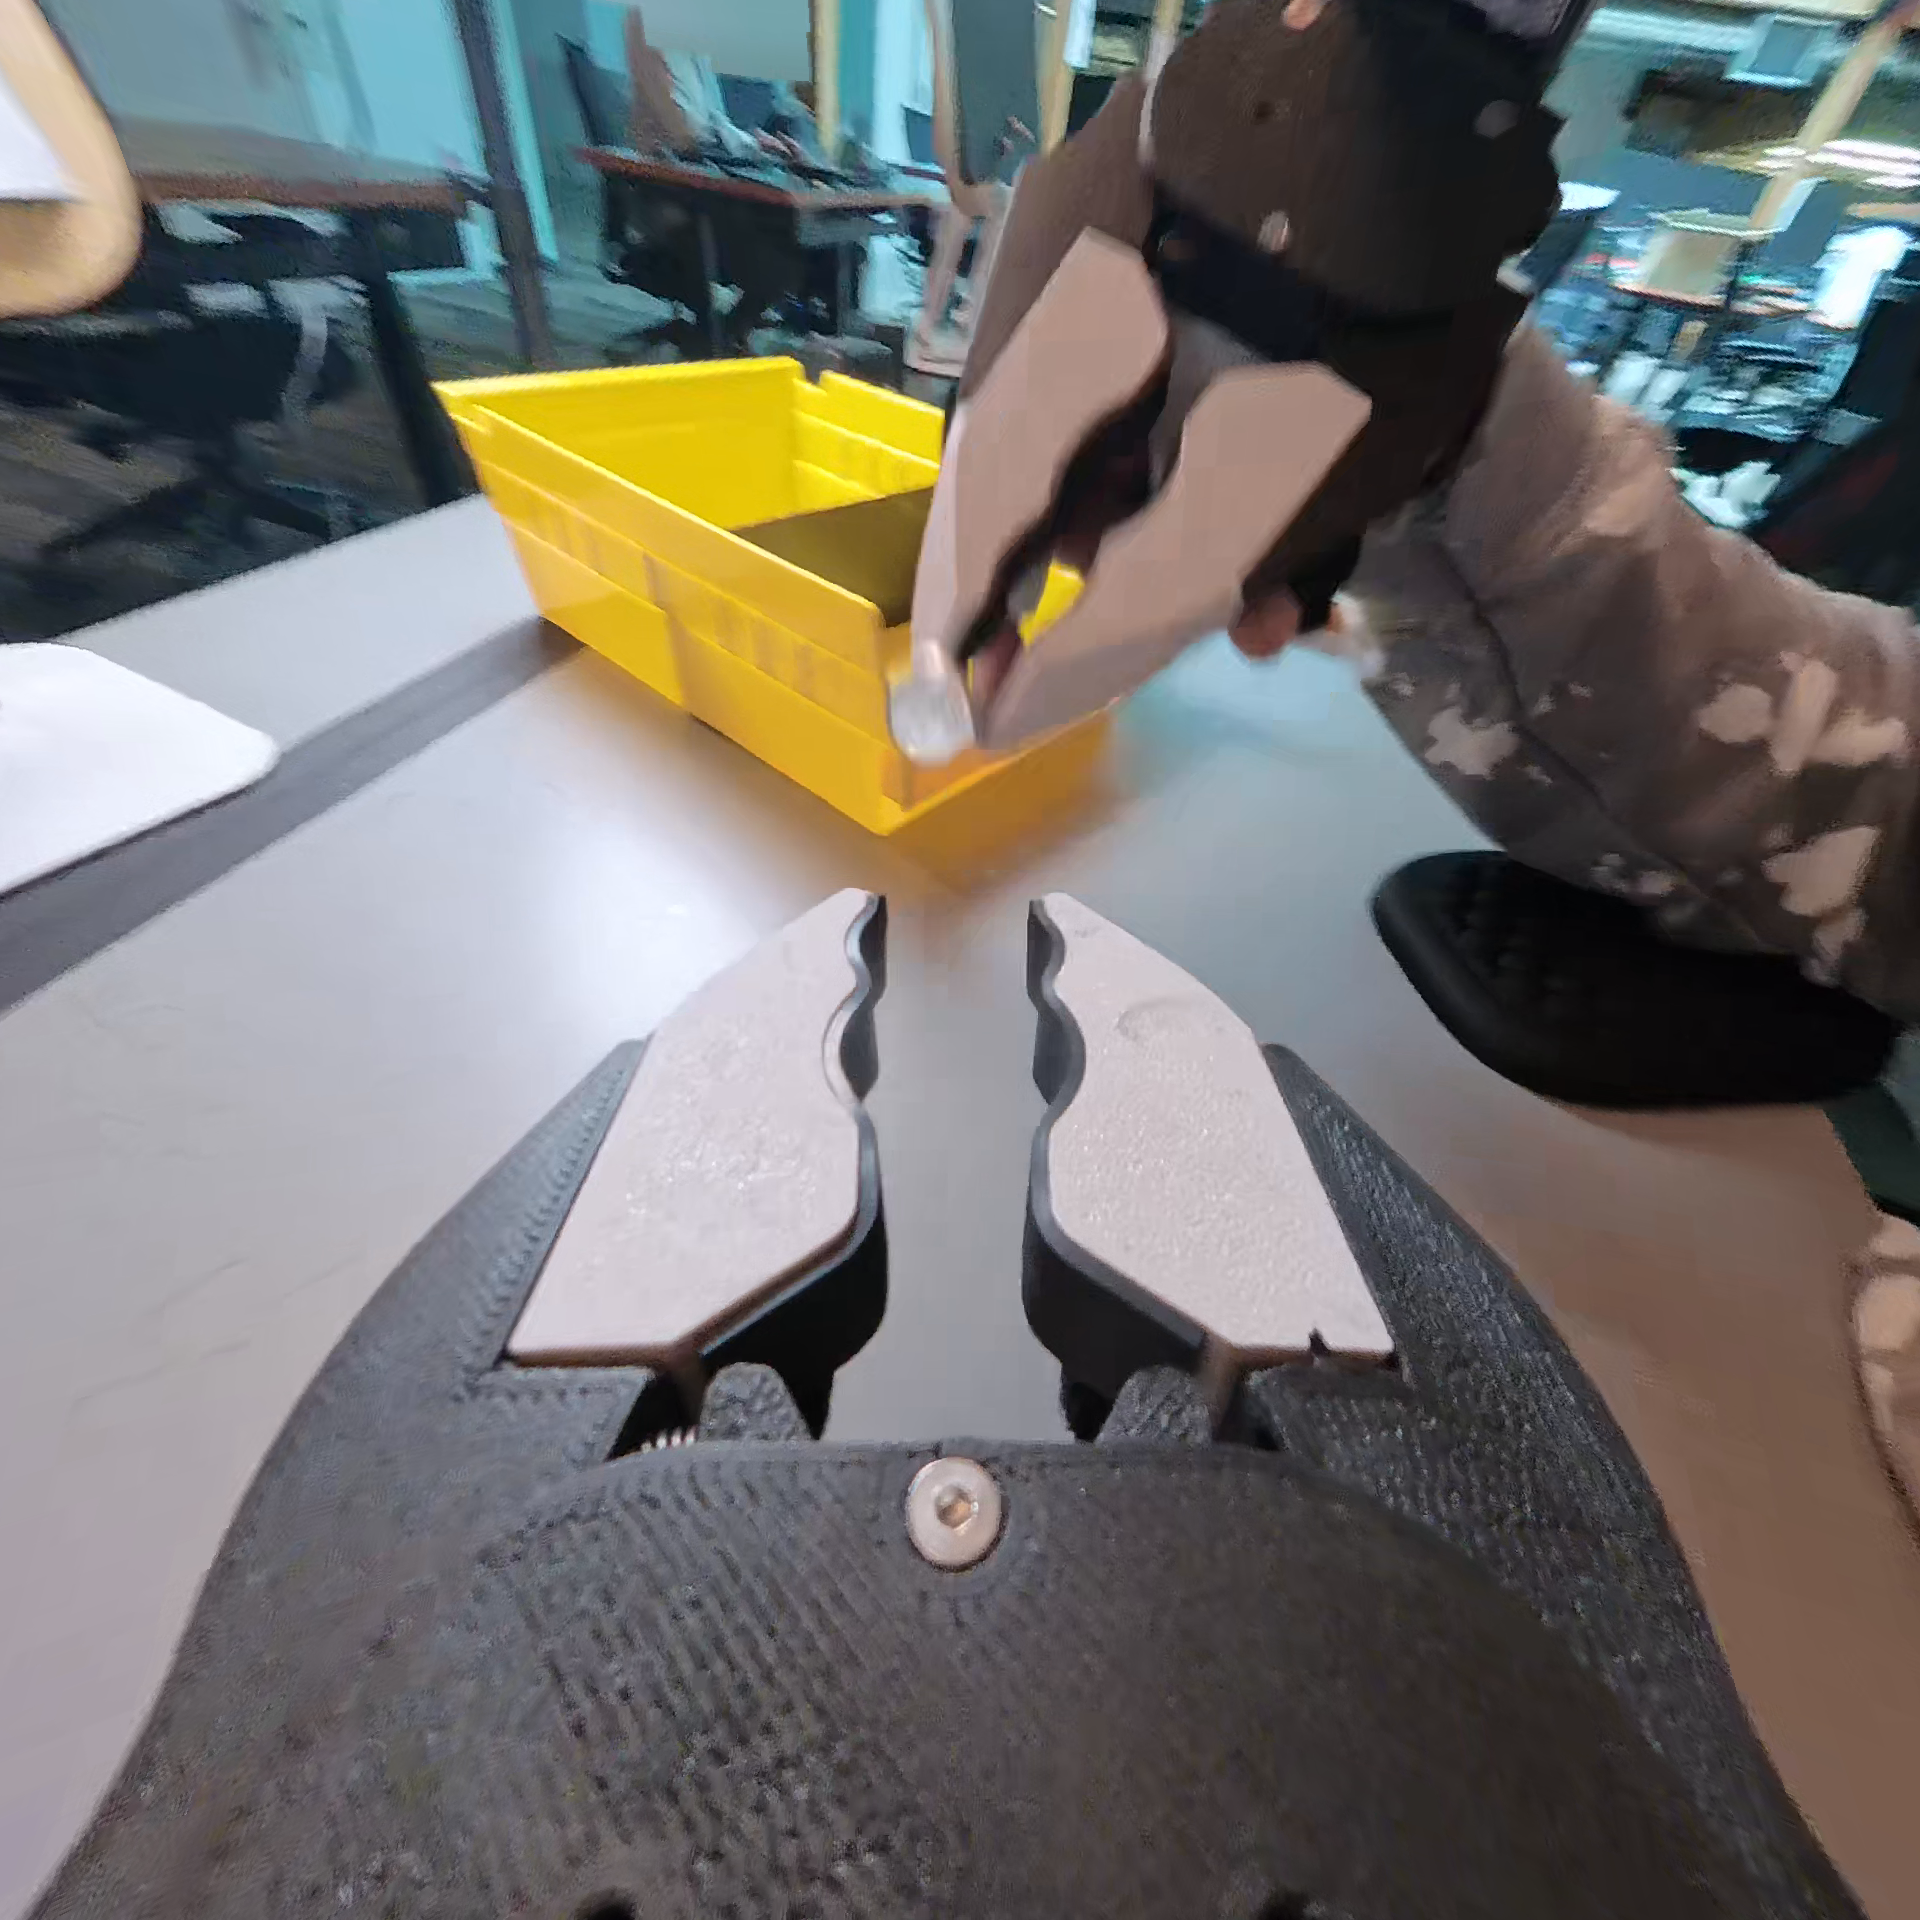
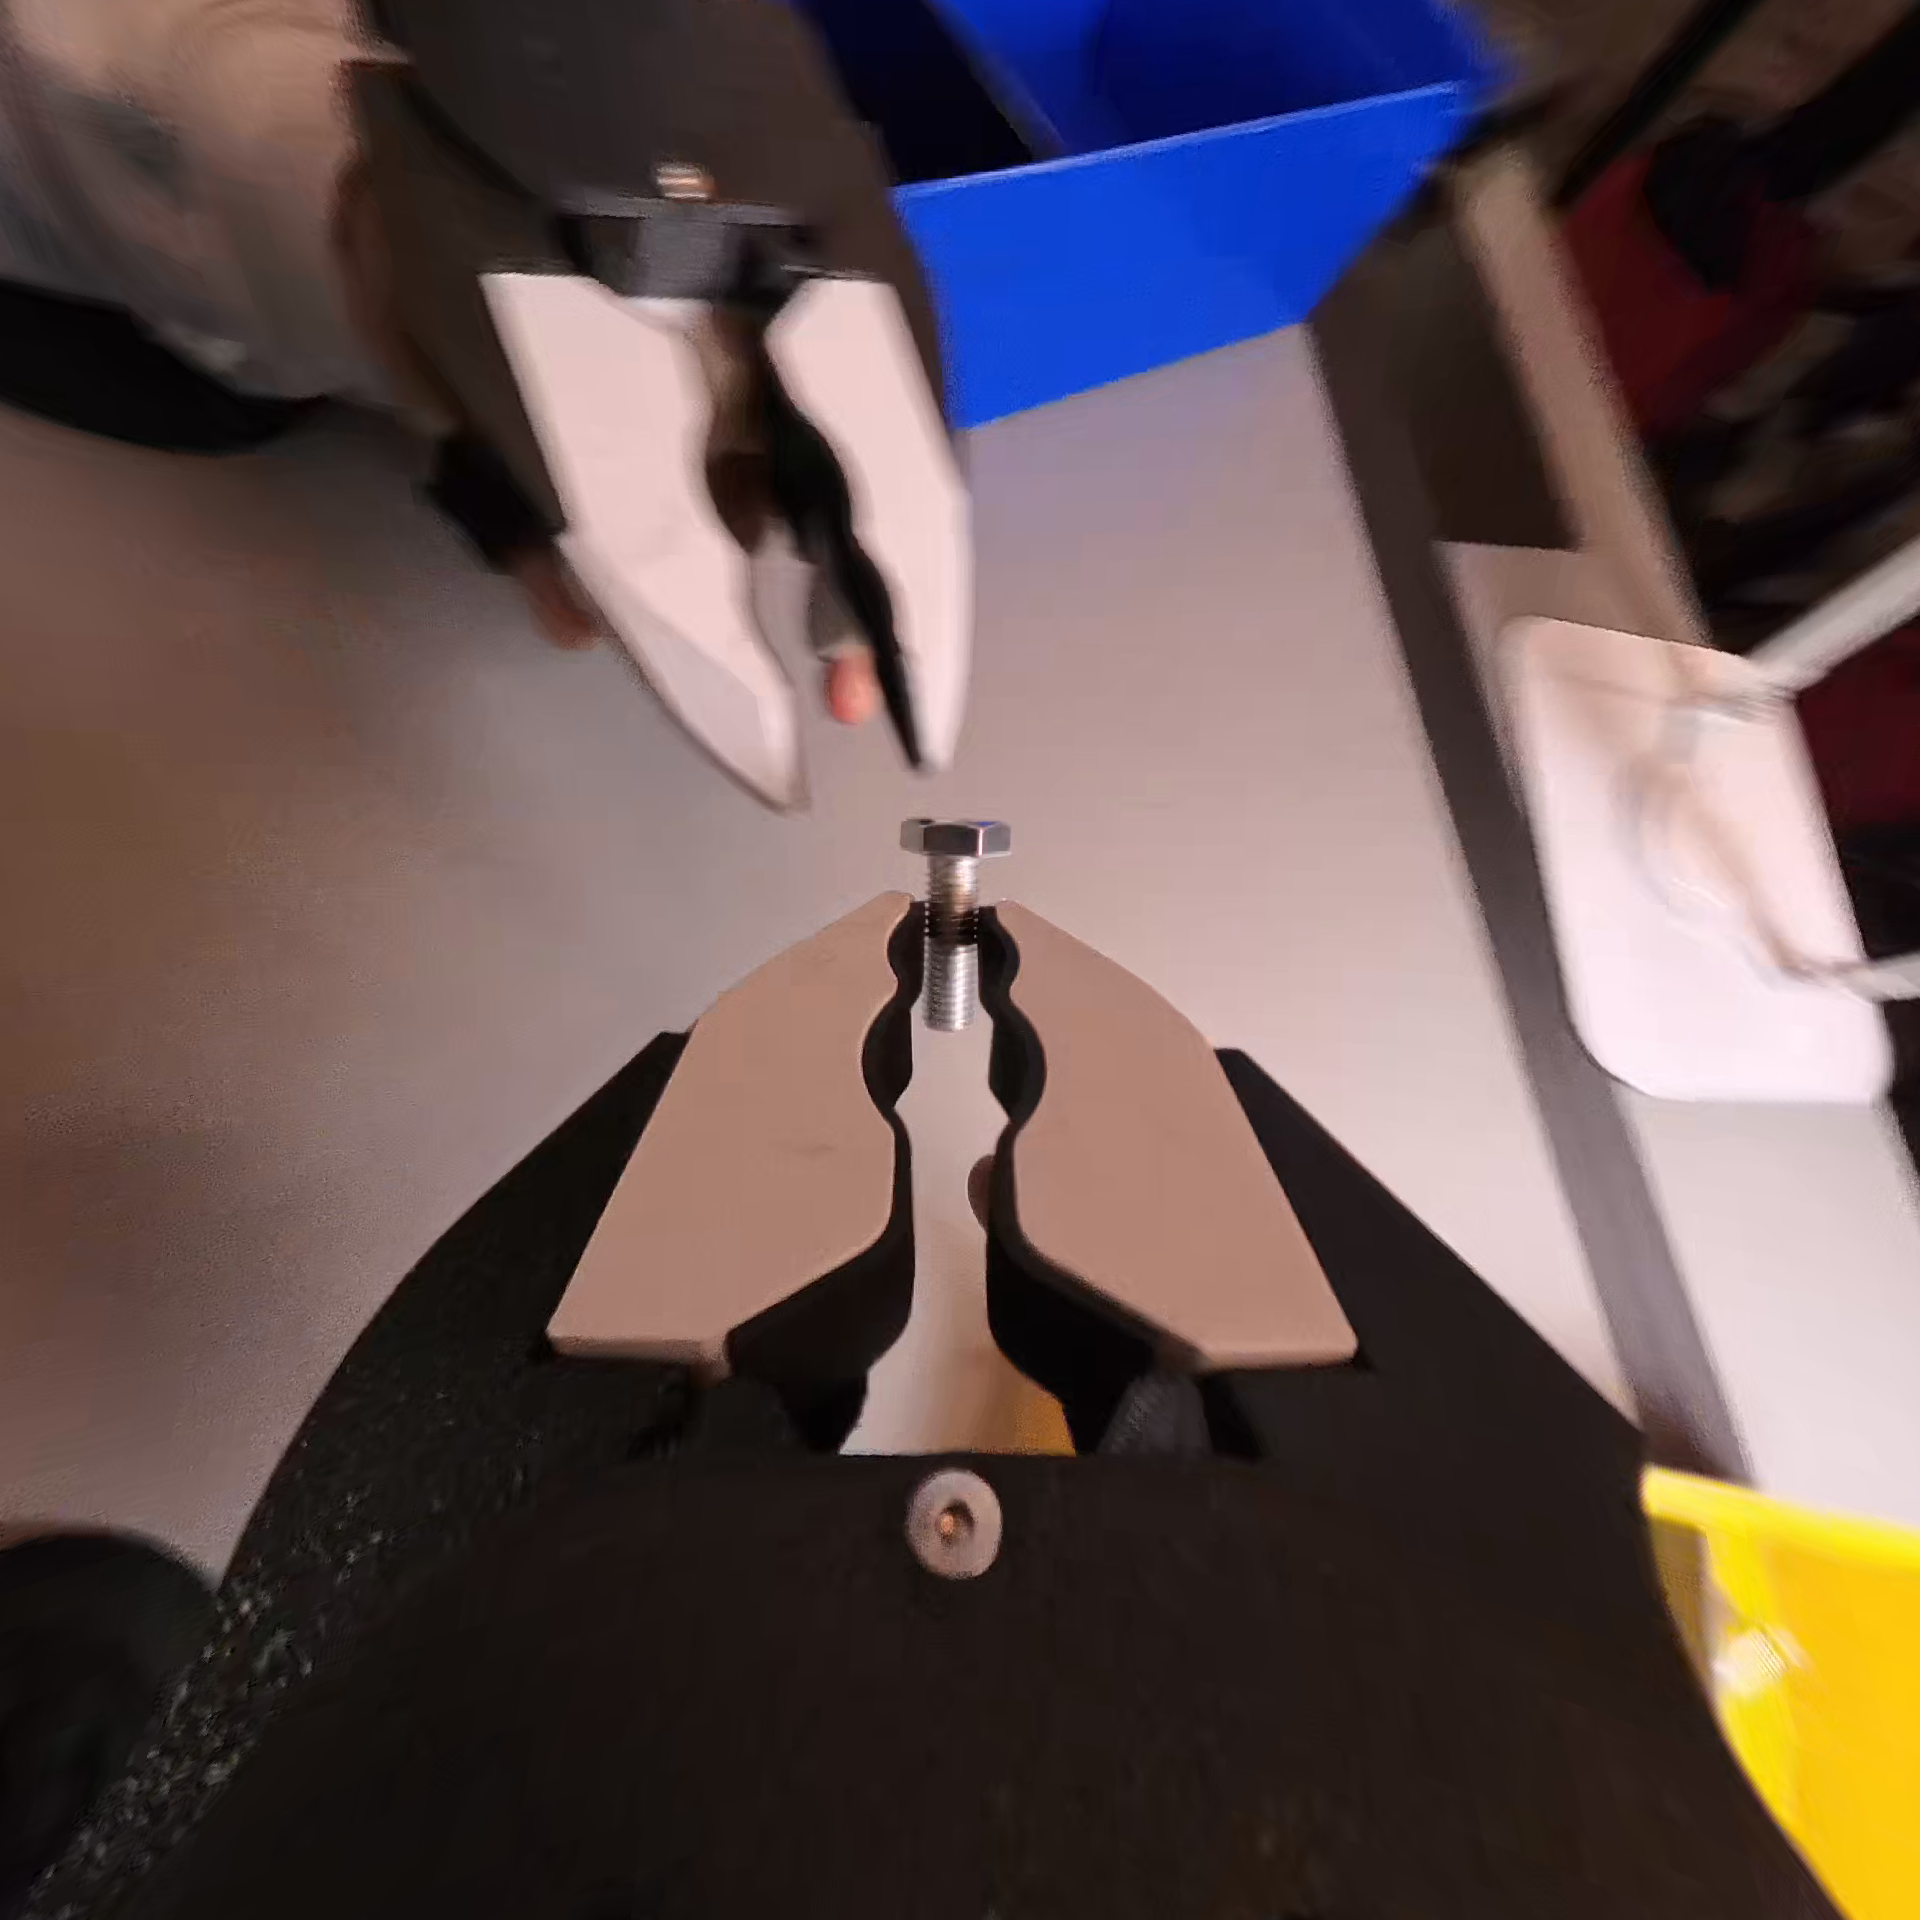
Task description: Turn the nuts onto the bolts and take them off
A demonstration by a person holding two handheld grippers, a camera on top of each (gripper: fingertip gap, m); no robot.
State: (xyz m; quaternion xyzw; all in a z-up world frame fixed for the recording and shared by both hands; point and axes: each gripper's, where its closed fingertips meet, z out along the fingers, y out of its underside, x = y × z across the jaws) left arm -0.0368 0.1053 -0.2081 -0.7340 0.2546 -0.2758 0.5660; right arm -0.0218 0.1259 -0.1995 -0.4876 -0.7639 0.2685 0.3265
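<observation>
Right tool pinches the bolt by its threaded shank, hex head sticking out past the tips; bolt sits just in front of the yellow bin. Left tool empty, jaws slightly parted, facing the bolt head above the grey surface.

My right gripper clamps a silver bolt by its threaded shank, hex head pointing away above the grey table. My left gripper hovers just beyond, fingers slightly parted and empty. A blue bin sits far, a yellow bin near right.
</observation>
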